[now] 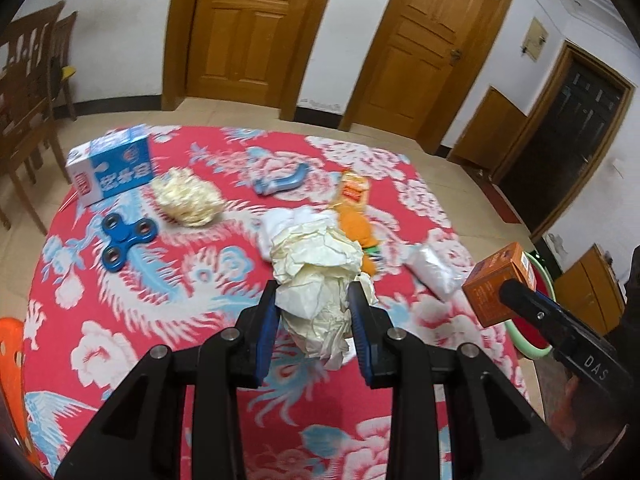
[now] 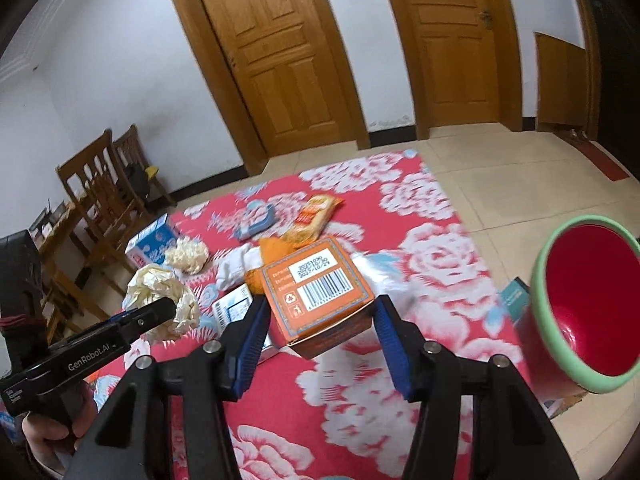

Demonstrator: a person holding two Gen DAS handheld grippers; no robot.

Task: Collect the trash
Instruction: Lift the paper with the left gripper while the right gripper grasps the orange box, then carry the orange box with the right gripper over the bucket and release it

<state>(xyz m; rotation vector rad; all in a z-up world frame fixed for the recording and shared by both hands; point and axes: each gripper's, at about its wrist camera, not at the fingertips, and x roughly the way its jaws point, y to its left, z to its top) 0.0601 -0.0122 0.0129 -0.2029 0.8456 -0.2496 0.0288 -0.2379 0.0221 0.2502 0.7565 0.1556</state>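
Note:
My left gripper (image 1: 314, 304) is shut on a crumpled cream paper ball (image 1: 320, 276), held above the red flowered tablecloth (image 1: 160, 300); the ball also shows in the right wrist view (image 2: 160, 296). My right gripper (image 2: 320, 320) is shut on an orange carton (image 2: 320, 296) with a barcode, held above the table; it shows at the right in the left wrist view (image 1: 496, 280). A red bin with a green rim (image 2: 588, 308) stands to the right of the table.
On the cloth lie a blue-white box (image 1: 112, 170), a second paper wad (image 1: 188, 196), a blue spinner (image 1: 126, 242), an orange snack packet (image 1: 352, 196), a blue curved item (image 1: 280, 182), a white bag (image 1: 434, 268). Wooden chairs (image 2: 104, 200) stand left.

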